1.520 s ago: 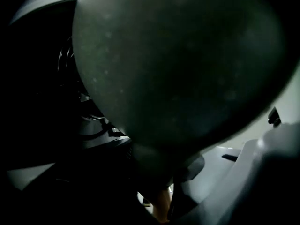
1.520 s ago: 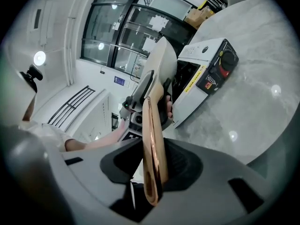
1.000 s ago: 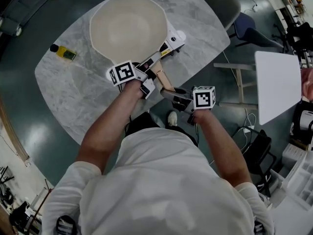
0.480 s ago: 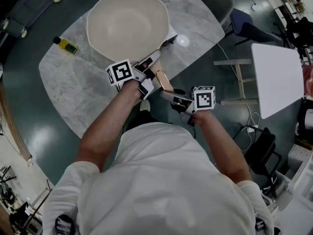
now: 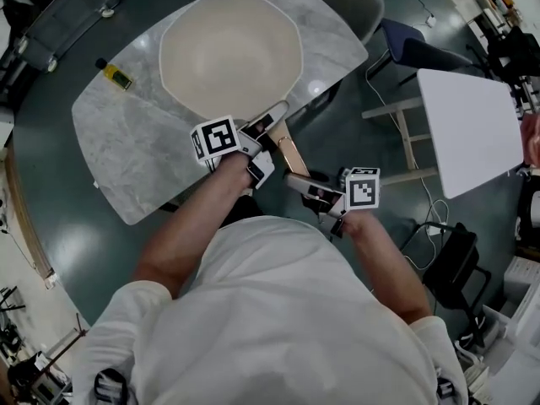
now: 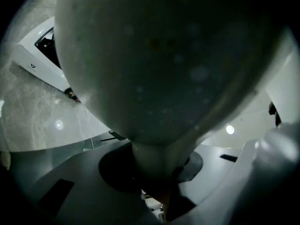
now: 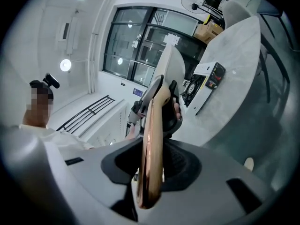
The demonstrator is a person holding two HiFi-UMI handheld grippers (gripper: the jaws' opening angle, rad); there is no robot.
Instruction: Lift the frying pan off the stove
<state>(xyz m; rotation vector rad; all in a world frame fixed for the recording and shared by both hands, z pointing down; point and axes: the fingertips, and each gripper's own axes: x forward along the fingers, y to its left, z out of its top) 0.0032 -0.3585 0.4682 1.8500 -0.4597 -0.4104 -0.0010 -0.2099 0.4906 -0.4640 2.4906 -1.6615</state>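
Note:
The big cream frying pan (image 5: pixel 229 53) hangs over the marble table (image 5: pixel 126 154), carried by its wooden handle (image 5: pixel 291 152). My left gripper (image 5: pixel 267 126) is shut on the handle right at the pan's base. In the left gripper view the pan's underside (image 6: pixel 154 55) fills the picture, and the white stove (image 6: pixel 40 55) lies on the table below, apart from it. My right gripper (image 5: pixel 299 180) is shut on the handle's free end, which runs as a copper-brown bar (image 7: pixel 152 144) between its jaws. The stove (image 7: pixel 206 86) also shows on the table in the right gripper view.
A small bottle with a yellow label (image 5: pixel 114 74) lies near the table's far left edge. A grey chair (image 5: pixel 359 2) and a blue chair (image 5: pixel 418 45) stand beyond the table's right end. A white side table (image 5: pixel 468 125) is at the right.
The pan has shifted slightly right with both grippers still on its handle. The stove's edge, seen beside the pan's right rim before, is now hidden under the pan in the head view.

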